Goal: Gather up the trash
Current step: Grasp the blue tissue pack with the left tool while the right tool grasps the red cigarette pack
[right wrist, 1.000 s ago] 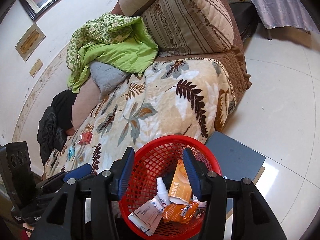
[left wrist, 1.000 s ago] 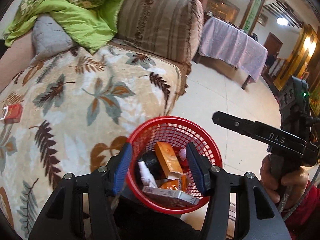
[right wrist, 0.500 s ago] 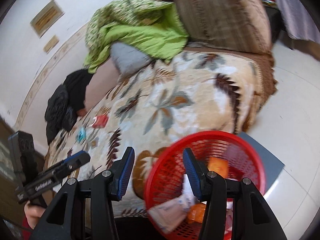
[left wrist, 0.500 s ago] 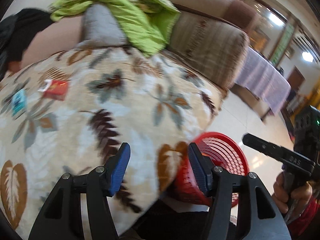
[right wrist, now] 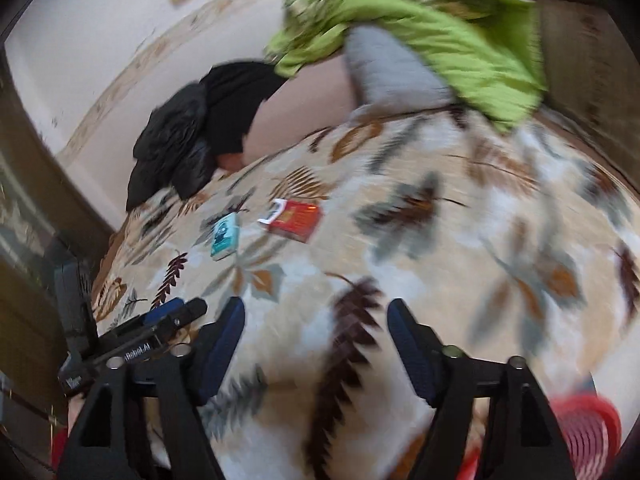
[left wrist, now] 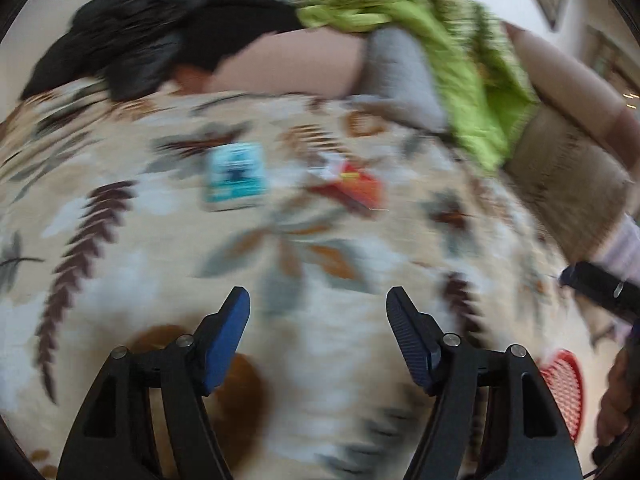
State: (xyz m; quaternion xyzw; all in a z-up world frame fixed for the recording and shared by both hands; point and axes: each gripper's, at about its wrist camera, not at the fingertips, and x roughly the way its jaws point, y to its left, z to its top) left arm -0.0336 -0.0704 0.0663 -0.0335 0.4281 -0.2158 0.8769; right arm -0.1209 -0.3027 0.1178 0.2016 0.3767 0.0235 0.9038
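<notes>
While both pictures are blurry, the big things are easy to tell. In the left wrist view the left gripper (left wrist: 318, 320) sits at the bottom middle of the frame, over a cream blanket with brown and grey leaves (left wrist: 160, 248). Its jaws have just been opening and now stand wide, with only the blanket between the blue pads. Above it, near the middle of the frame, lie two bits of trash on the blanket — a small teal packet (left wrist: 236, 176) on the left and a red box (left wrist: 354, 188) just to its right. They are near each other, but I cannot tell if they touch. At the lower right edge peeks a bit of the red basket (left wrist: 564, 384), next to a hand (left wrist: 616, 396) on the other tool.

In the right wrist view the right gripper (right wrist: 316, 328) is also at the bottom middle, and its jaws have just been opening too — they are wide with nothing in them. The teal packet (right wrist: 225, 237) and the red box (right wrist: 295, 218) lie left of the middle of the frame, higher up than the pads and well apart from them. The red basket (right wrist: 584, 432) is in the lower right corner. The left gripper (right wrist: 172, 316) pokes in from the lower left. At the top are a green quilt (right wrist: 420, 28), a grey pillow (right wrist: 384, 68) under it, and a black jacket (right wrist: 200, 120) to the left
</notes>
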